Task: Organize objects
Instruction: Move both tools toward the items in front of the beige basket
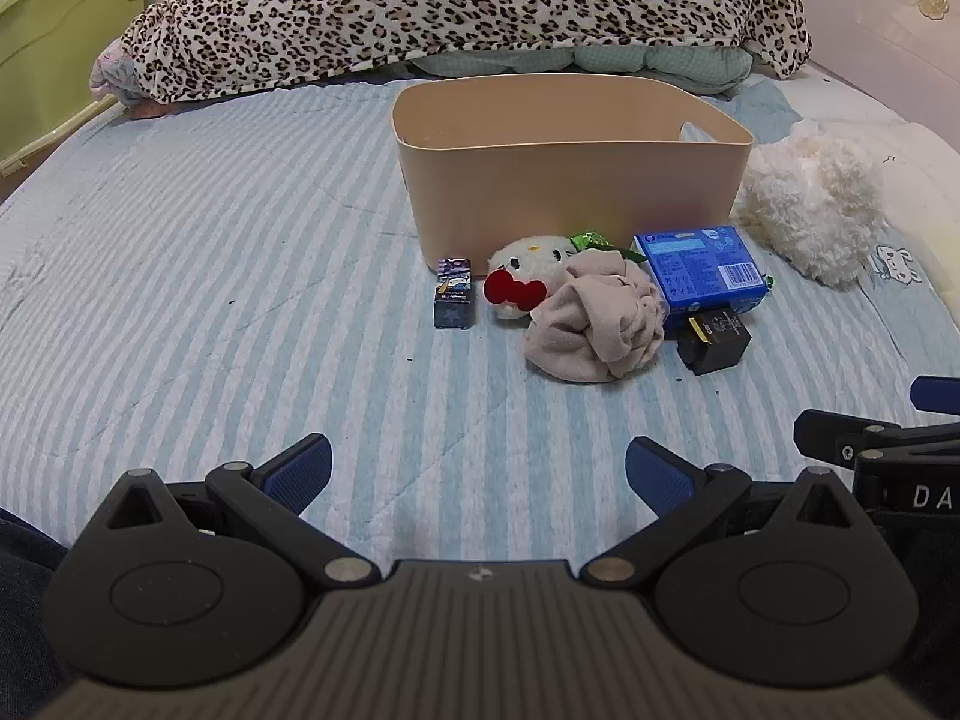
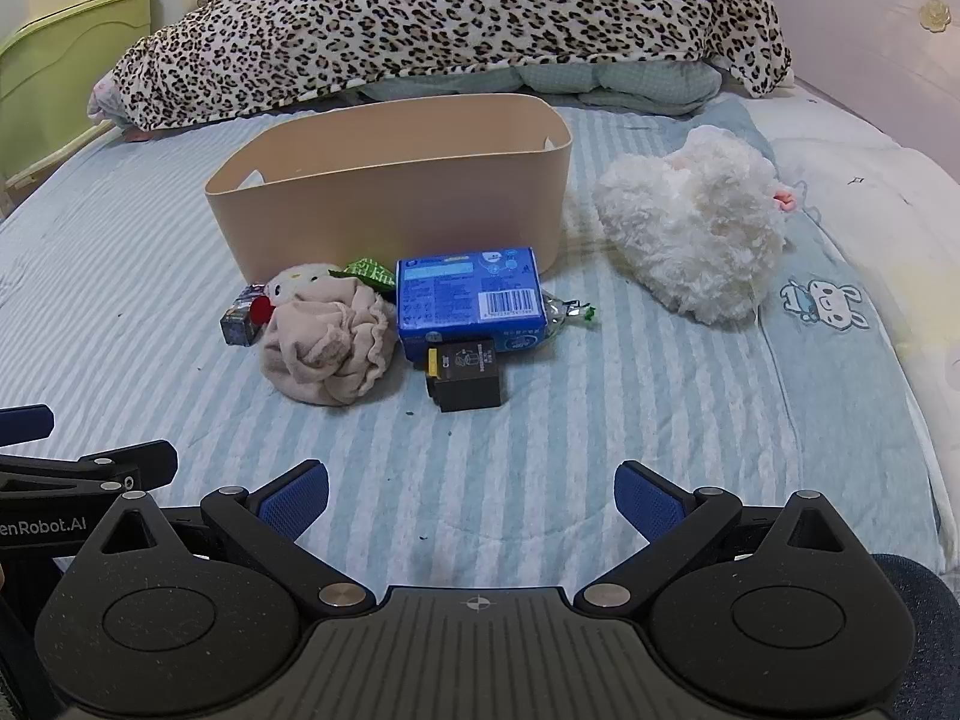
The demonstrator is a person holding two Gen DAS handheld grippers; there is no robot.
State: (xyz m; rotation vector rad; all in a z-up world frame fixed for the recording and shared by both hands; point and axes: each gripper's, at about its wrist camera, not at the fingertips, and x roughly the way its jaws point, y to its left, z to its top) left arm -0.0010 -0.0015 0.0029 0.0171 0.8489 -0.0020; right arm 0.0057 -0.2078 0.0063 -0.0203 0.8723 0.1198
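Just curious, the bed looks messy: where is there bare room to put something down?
Bare striped sheet lies left of the beige bin, and between both tongs and the beige cloth. Crowded: the bin's front, where that cloth, blue box and black box huddle.

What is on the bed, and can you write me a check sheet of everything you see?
Surface: blue striped bedsheet, wrinkled.
Job's things: beige bin, upright, nothing seen inside; in front of it a blue box, black box, beige cloth, cat plush, small purple box, green wrapper.
Clutter: fluffy white plush, right of the bin and apart from it.
Grippers: left hand-held gripper open, empty; right hand-held gripper open, empty.
Cables: nothing seen.
Surroundings: leopard blanket behind the bin; green furniture at left.
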